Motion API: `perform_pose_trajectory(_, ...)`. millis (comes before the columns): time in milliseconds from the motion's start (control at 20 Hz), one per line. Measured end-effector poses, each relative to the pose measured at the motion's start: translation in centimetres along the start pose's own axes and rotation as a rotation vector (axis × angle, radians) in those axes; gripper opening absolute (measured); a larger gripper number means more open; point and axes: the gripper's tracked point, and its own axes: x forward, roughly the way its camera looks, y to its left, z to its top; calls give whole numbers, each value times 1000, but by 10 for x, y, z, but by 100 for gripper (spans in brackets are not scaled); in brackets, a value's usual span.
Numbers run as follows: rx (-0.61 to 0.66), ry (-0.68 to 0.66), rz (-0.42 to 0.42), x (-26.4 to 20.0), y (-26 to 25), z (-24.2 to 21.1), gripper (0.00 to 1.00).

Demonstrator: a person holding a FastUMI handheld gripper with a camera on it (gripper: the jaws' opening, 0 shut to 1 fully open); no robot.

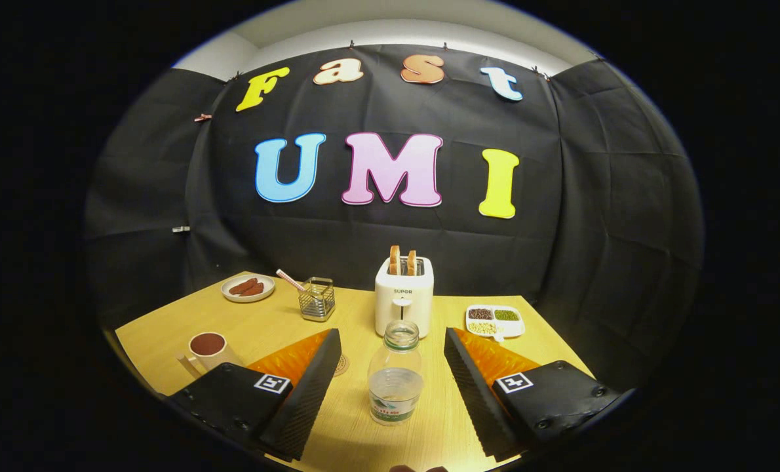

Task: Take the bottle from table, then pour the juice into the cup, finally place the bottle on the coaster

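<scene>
A staged breakfast booth: toaster (bread in it) on a cloth-backed wooden table

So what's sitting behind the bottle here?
Directly behind the bottle, which stands uncapped between the open tongs, is a white toaster with two bread slices up. The bottle's neck covers the toaster's lower front.

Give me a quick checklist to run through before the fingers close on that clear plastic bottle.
1. Gripper open: ok.
2. Clear plastic bottle upright between the fingers, touching neither: ok.
3. Bottle cap off for pouring: ok, the mouth looks open.
4. Beige cup upright on the wooden table: ok.
5. Round coaster free: cannot tell, one finger partly hides it.
6. White toaster beyond the bottle, apart from it: ok.
</scene>
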Motion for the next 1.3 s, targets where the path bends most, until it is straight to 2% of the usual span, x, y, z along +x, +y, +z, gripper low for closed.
perform_pose_trajectory(600, 32, 63, -27, 39, -8, -65, 98)
perform_pose_trajectory(1300, 56, 85, -25, 52, -6, -93, 97)
